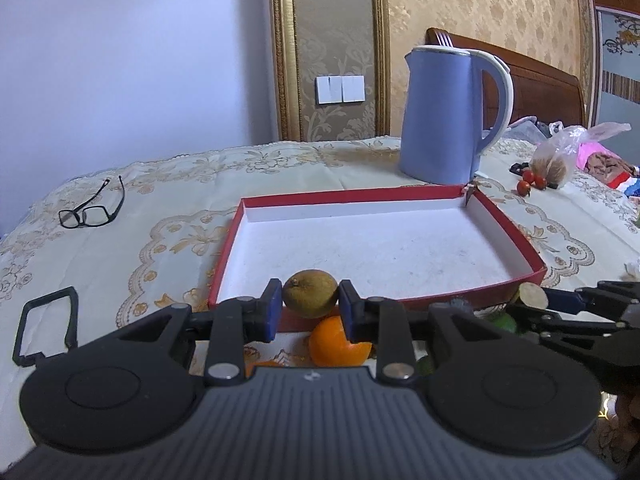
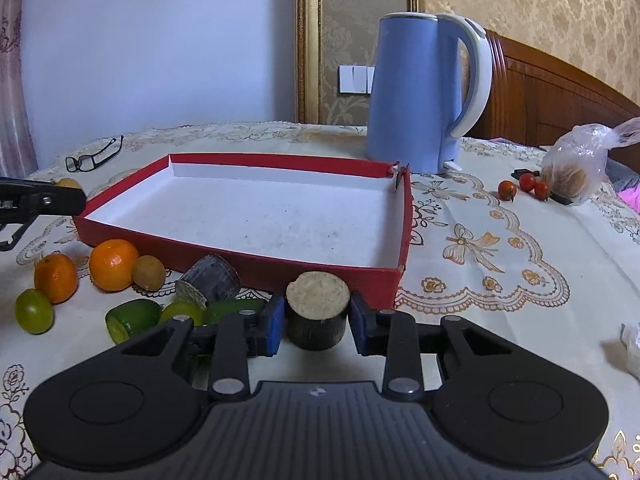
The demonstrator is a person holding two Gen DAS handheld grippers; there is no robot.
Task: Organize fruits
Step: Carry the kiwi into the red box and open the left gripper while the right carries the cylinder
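Note:
My left gripper (image 1: 310,300) is shut on a brown kiwi-like fruit (image 1: 311,288), holding it just over the near rim of the red box (image 1: 534,270) with its white floor. An orange (image 1: 338,344) lies under it on the cloth. My right gripper (image 2: 318,322) is shut on a dark sugarcane stub (image 2: 318,304) with a pale cut top, on the table in front of the box's near wall (image 2: 248,264). To its left lie two oranges (image 2: 114,264), another brown fruit (image 2: 148,273), a second cane stub (image 2: 208,282) and green fruits (image 2: 34,311).
A blue kettle (image 2: 412,96) stands behind the box. Black glasses (image 1: 90,210) lie at the far left. At the right are three cherry tomatoes (image 2: 507,190) and a plastic bag (image 2: 576,172). A lace tablecloth (image 2: 500,248) covers the table.

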